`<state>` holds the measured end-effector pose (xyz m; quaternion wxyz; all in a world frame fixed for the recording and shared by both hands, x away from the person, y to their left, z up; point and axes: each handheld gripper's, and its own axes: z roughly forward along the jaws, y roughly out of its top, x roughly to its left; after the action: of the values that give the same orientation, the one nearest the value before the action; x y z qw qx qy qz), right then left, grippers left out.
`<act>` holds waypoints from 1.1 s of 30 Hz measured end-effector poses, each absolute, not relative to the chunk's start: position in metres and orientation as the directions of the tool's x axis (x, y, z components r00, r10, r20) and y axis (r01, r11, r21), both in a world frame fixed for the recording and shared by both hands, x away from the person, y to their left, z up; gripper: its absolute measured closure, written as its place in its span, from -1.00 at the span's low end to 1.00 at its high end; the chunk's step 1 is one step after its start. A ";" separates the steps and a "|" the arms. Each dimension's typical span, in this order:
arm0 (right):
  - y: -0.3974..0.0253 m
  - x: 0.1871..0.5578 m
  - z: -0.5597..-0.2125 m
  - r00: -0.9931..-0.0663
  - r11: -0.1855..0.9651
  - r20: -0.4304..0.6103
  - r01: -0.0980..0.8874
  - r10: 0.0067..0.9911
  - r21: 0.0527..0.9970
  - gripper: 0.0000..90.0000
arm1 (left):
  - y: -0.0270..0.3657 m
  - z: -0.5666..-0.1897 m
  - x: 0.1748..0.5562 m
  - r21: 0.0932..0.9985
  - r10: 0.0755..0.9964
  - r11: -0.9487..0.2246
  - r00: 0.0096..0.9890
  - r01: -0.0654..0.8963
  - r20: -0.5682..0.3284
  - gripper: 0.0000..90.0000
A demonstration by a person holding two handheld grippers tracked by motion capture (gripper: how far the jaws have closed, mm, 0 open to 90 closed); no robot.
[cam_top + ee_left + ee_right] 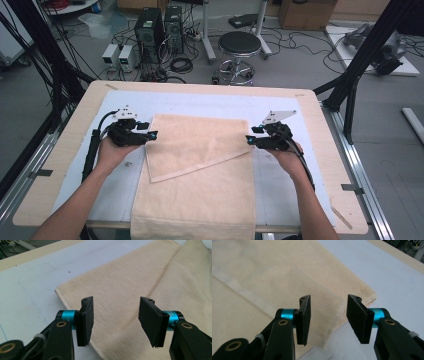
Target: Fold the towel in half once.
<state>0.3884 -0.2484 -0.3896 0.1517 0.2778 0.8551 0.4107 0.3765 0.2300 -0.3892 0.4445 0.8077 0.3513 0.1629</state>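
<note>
Both forearms are coming in low; the left gripper (151, 135) and right gripper (249, 140) are standing spread, holding nothing. Between them the folded beige towel (197, 150) is lying on the table (75, 125), each side edge just ahead of the jaws.

- The right gripper (328, 318) rises from six o'clock, its two black jaws standing apart with a clear gap and nothing between them.
- Each jaw sits on a turquoise collar, at eight and four o'clock of the gap.
- A cream towel (274, 277) spreads from nine through twelve o'clock and lies beneath the jaws.
- Its folded corner (372, 295) points toward three o'clock.
- A pale hem band (239, 288) runs slantwise at ten o'clock.
- A white table cover (392, 272) lies from one to four o'clock, and the wooden table edge (397, 253) shows at two o'clock.
</note>
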 end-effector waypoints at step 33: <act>-0.225 0.373 -0.400 -0.843 0.606 -0.031 0.359 0.537 0.710 0.73 | 0.213 -0.423 0.327 0.781 0.625 -0.486 0.781 0.392 -0.003 0.90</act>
<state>0.3729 -0.2247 -0.4000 0.1215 0.2523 0.8878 0.3652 0.3270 0.2134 -0.4227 0.4096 0.8501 0.2990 0.1423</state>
